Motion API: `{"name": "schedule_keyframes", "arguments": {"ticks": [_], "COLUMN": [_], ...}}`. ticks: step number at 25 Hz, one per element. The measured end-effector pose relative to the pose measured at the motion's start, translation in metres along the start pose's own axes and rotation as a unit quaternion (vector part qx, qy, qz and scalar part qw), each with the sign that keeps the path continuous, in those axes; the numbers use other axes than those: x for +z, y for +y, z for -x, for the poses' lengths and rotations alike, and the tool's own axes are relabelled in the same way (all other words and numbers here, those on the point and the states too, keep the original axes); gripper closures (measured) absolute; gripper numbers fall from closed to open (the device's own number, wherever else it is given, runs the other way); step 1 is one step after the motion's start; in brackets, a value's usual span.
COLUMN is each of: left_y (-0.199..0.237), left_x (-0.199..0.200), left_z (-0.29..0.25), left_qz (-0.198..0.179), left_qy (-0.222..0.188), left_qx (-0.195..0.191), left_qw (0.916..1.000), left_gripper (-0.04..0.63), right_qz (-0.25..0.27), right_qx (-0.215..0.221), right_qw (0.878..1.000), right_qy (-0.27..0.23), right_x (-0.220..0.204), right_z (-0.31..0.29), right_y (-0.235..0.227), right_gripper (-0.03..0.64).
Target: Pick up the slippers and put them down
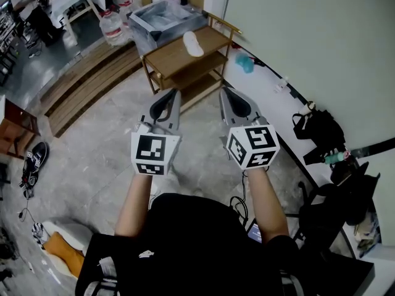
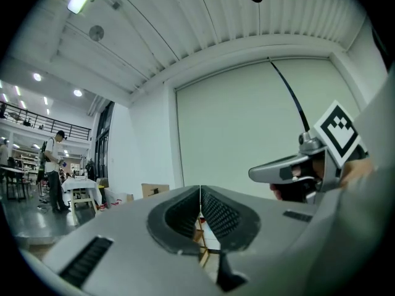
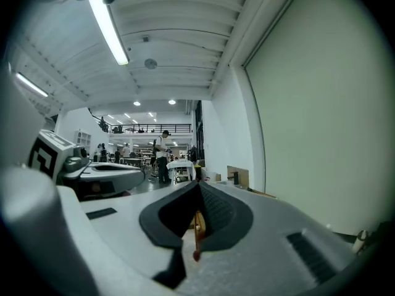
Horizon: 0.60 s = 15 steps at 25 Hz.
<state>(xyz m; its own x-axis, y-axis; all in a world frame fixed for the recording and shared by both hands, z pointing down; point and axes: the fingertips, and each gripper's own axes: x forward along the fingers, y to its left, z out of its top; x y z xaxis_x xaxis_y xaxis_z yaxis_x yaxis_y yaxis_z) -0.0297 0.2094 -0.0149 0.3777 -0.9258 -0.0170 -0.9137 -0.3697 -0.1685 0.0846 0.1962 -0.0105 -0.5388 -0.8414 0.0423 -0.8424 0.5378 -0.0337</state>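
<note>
Tongs, left: left gripper (image 2: pixel 200 191) is clenched, its ribbed pads meeting at the tips with nothing between them.
Tongs, right: right gripper (image 3: pixel 198 185) is likewise clamped shut and empty – only a thin slit shows below the meeting tips.
Pose: in the head view both are held side by side in front of the person, pointing forward and about level. The left marker cube (image 1: pixel 153 154) and right marker cube (image 1: pixel 252 145) face the camera.
Cross views: each gripper view shows the other gripper beside it, apart and not touching.
Slipper: one white slipper (image 1: pixel 193 43) lies on the top board of the wooden rack (image 1: pixel 165 61), towards its right end. It is well ahead of both sets of jaws and touched by neither.
Rack: low, with open tiers, standing on the pale stone floor (image 1: pixel 99 140) near the white wall (image 1: pixel 308 36).
Behind the rack: a grey crate (image 1: pixel 162 18) and, to its left, a clear water jug (image 1: pixel 113 28).
Floor, left: dark sandals (image 1: pixel 34 162) lie near the picture's edge – well apart from the rack. Wooden planks (image 1: pixel 83 82) lie further back.
Right side: a black bag (image 1: pixel 318 128) sits by the wall.
Background: a standing person (image 2: pixel 57 168) is in the hall beyond.
</note>
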Motion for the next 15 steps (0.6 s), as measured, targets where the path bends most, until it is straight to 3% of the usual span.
{"name": "schedule_keyframes", "arguments": {"ticks": [15], "left_y": [0.051], "left_x": [-0.021], "left_z": [-0.062], "left_qz": [0.011], "left_qy": [0.010], "left_qx": [0.003], "left_qw": [0.9999], "left_gripper": [0.589], "right_qz": [0.008], "right_qx": [0.008], "right_qw": [1.000], "right_qy": [0.014], "right_x": [-0.008], "right_z": [-0.076], "right_y": [-0.018], "right_gripper": [0.620]}}
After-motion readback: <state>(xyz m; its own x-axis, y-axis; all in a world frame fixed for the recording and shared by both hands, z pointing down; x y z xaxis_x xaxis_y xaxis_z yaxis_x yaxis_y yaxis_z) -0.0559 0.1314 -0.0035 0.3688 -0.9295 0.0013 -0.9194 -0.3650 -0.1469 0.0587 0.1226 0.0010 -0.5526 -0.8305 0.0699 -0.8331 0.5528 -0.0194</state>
